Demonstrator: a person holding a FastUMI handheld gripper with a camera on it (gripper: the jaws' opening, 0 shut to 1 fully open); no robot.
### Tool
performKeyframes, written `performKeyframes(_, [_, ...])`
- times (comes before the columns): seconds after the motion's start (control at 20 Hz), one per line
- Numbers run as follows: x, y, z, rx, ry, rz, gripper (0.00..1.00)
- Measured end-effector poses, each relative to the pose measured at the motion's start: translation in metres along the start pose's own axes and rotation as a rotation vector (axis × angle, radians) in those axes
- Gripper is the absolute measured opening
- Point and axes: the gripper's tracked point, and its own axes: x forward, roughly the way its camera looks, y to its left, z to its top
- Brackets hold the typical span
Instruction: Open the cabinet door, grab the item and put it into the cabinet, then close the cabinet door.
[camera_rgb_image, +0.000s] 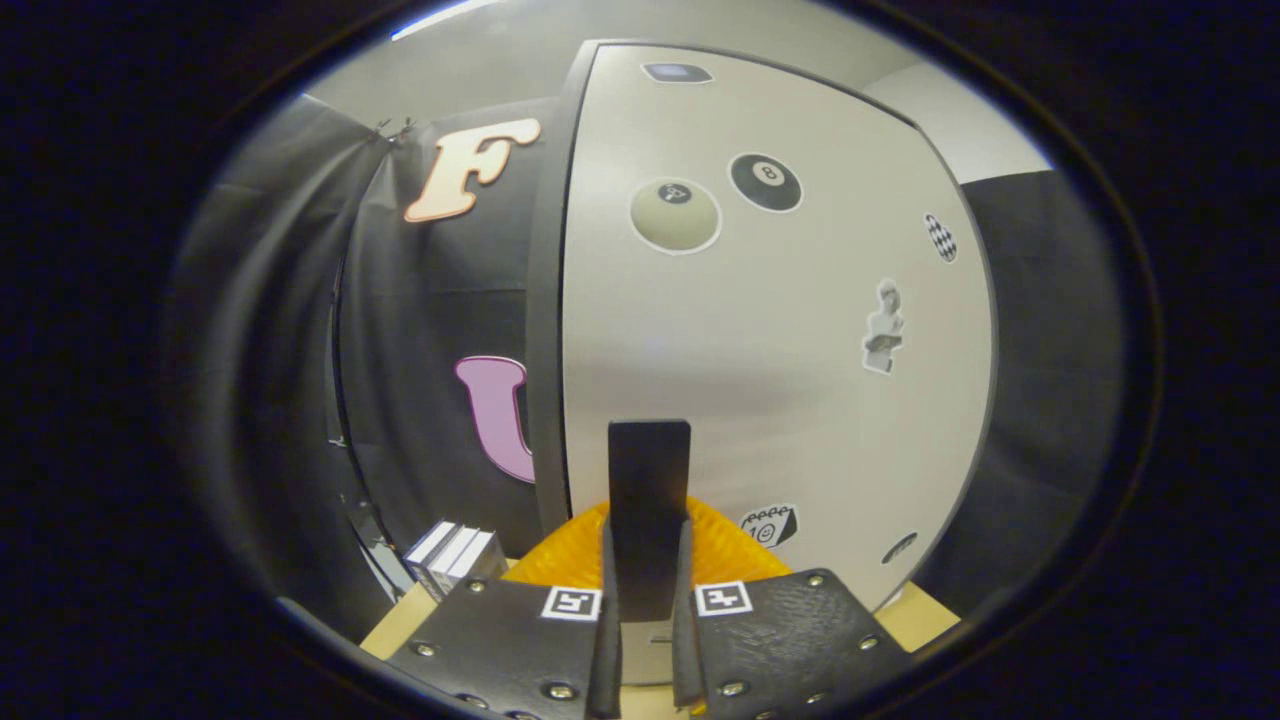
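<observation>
Gripping a flat black rectangular item (649, 500), the tongs (647, 640) are nearly closed, both fingers pressed against the item's lower sides so that it stands upright between them and rises past the fingertips.

Item: dark, matte slab, squared top edge, held vertical; what it is exactly cannot be told.

Cabinet door (770, 350): pale grey-white panel directly beyond the fingers, shut as far as can be judged, with a dark frame edge (545, 330) along its left side. Stickers on the panel: a cream ball sticker (675, 215), a black eight-ball sticker (765, 181), a small chequered oval (940, 237), a pale bust figure (884, 328), a small dark oval near the top (677, 72), and a block-shaped sticker (769, 525) low down.

Orange ridged object (735, 555): lies just ahead of the fingers, behind the held item, at the foot of the door; partly hidden.

Stack of white and grey boxes (455, 552): on the worktop (395, 625), left of the orange object.

Worktop: light wood, seen at either side of the tongs.
</observation>
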Motion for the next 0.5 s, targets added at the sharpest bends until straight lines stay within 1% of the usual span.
performKeyframes(0.2, [-0.022, -0.002, 0.003, 0.001, -0.011, 0.013, 0.20])
performKeyframes(0.5, [-0.054, -0.013, 0.008, -0.003, -0.015, -0.049, 0.20])
